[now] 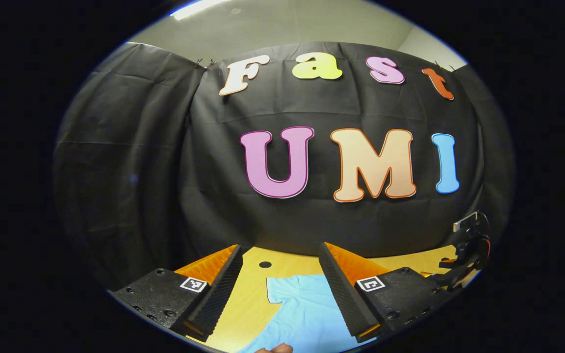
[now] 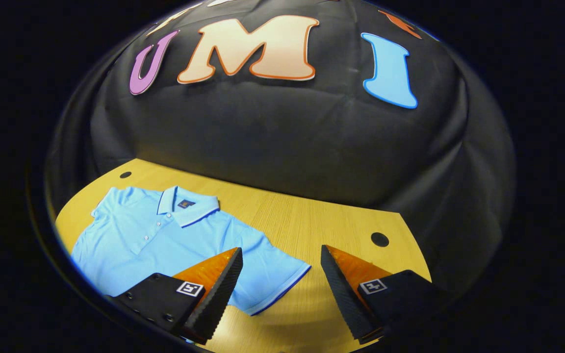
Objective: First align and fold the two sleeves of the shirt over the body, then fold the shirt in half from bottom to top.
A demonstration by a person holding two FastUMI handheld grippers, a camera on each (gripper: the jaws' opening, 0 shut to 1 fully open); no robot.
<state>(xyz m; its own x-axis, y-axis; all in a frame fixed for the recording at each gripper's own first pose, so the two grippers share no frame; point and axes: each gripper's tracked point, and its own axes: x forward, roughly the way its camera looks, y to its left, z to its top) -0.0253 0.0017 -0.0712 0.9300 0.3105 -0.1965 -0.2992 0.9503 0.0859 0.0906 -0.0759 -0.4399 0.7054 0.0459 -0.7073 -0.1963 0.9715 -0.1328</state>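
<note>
1. Shirt (image 2: pixel 165 235) lies flat, face up on table (image 2: pixel 312 220), collar toward booth wall, both sleeves spread, nothing folded yet.
2. Right gripper (image 2: pixel 280 289): jaws open, empty, above the near sleeve (image 2: pixel 268 274). Risk: pinching one layer or just the hem, so sleeve drags crooked.
3. Left gripper (image 1: pixel 280 289): jaws open, empty, above other sleeve (image 1: pixel 292 289). Risk: uneven lift w/ right, body bunches & slides on table.

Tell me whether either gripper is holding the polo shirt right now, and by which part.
Nothing is held. Both the left gripper and right gripper have open jaws above the light blue polo shirt, which lies flat on the wooden table.
</note>
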